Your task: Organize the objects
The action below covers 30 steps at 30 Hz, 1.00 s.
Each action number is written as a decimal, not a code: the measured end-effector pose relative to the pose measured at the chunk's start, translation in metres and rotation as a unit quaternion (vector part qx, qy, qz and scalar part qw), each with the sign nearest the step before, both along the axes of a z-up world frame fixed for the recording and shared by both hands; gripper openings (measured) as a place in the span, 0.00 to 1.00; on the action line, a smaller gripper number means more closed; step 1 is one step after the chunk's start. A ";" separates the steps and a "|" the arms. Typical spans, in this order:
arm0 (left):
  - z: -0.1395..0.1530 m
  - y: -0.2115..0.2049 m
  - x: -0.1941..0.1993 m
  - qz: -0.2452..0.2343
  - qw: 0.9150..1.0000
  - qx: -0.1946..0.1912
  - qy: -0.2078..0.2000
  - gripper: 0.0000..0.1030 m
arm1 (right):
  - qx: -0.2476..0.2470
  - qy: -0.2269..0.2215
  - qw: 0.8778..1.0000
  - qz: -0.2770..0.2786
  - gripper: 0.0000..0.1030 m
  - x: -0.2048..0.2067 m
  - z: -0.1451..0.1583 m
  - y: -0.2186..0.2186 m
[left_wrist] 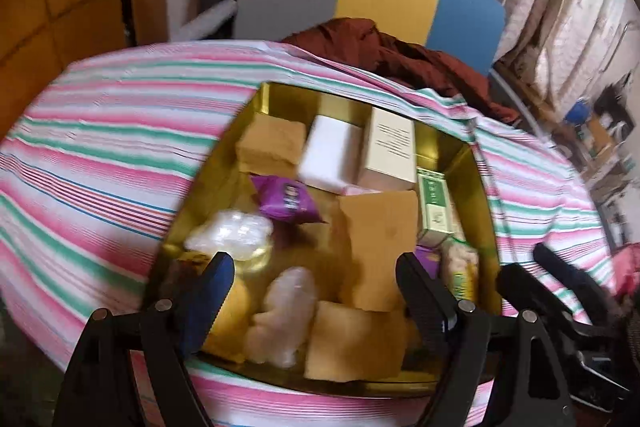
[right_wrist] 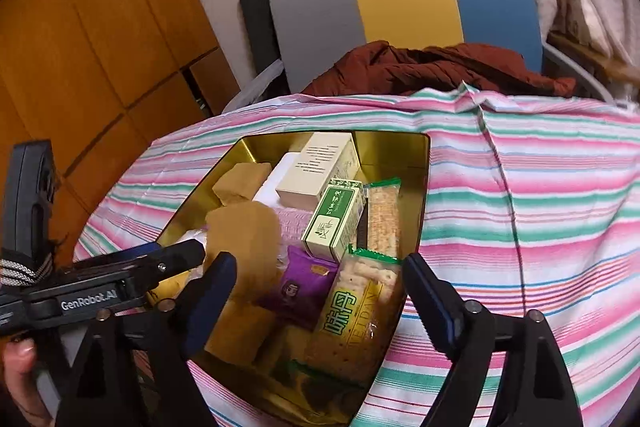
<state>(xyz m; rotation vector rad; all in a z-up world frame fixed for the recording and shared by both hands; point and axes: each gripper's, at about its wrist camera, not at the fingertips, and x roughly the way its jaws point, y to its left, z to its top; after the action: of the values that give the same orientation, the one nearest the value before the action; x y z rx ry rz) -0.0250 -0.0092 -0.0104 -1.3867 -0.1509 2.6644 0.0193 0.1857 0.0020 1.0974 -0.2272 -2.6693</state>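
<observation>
Above the near end of a shallow gold-coloured metal tin (left_wrist: pixel 482 187), which sits on a table draped in a pink, green and white striped cloth (left_wrist: pixel 100 147), both grippers hover with nothing between their pads. The left gripper (left_wrist: pixel 312 267) has its jaws spread wide over the tin's near left contents; the right gripper (right_wrist: pixel 320 267) is likewise spread wide over the near right corner.

Inside the tin lie several tan cardboard-coloured blocks (left_wrist: pixel 380 247) (at least three, the near ones blurred), one white rectangular block (left_wrist: pixel 332 155) at the far end, one cream carton with printed text (left_wrist: pixel 390 151) beside it, one green-and-white small carton (right_wrist: pixel 332 223) on the right, one purple foil sachet (left_wrist: pixel 286 203), and two clear crinkled plastic wraps (left_wrist: pixel 230 233) on the near left. The right wrist view also shows two cracker packets (right_wrist: pixel 352 311) along the right wall.

Beyond the table stands a chair with a grey, yellow and blue back (right_wrist: pixel 404 3), a rust-brown garment (right_wrist: pixel 432 71) heaped on its seat.
</observation>
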 end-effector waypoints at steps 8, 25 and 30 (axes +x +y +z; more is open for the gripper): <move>0.016 0.000 0.017 0.022 0.998 -0.060 0.020 0.82 | 0.058 0.009 0.998 -0.027 1.00 0.004 0.009 -0.013; 0.033 -0.006 0.035 0.047 0.991 -0.118 0.033 0.82 | 0.087 -0.025 0.992 -0.090 1.00 -0.003 0.014 -0.017; 0.032 -0.013 0.035 0.047 0.994 -0.094 0.021 0.81 | 0.099 -0.031 0.992 -0.068 1.00 -0.002 0.014 -0.020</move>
<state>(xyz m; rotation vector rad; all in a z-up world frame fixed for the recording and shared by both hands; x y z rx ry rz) 0.0100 -0.0218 0.0213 -1.4069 0.0427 2.8476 0.0169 0.1653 0.0161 1.2681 -0.0513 -2.8290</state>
